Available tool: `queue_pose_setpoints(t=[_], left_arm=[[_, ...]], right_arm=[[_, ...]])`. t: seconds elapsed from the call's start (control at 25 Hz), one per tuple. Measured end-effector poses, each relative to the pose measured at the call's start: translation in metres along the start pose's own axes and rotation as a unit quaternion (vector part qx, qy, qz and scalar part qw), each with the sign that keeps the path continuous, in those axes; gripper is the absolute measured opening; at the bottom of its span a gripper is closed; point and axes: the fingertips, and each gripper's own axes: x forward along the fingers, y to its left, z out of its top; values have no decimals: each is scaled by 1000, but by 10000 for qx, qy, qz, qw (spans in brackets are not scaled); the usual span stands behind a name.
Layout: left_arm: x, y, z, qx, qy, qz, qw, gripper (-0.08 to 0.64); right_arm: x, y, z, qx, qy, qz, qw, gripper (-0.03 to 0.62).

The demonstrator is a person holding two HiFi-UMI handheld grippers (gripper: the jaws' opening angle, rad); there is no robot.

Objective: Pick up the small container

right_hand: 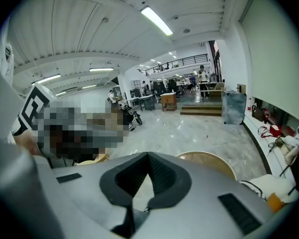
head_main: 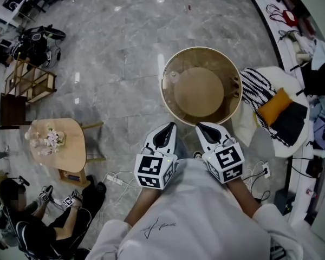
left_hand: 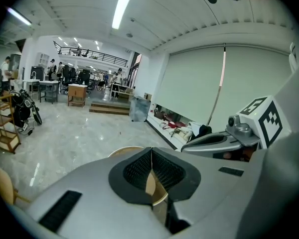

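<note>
Container (head_main: 201,88), round, tan, high-rimmed, stands before closed empty left tongs (head_main: 169,129) and right tongs (head_main: 202,127).

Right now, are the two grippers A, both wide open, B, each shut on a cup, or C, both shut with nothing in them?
C: in their own views the left gripper and the right gripper are each closed tip to tip, with nothing caught between.

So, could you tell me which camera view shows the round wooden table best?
The head view: the whole round table shows from above. The left gripper view gives only a strip of its rim; the right gripper view shows one arc.
</note>
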Motion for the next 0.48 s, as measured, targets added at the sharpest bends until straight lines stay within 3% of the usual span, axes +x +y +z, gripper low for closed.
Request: queue_pose_setpoints(t=[0.48], left_arm=[[13,68,31,54,98,-222,9997,17]], right_arm=[[61,7,42,116,1,-199,9997,17]])
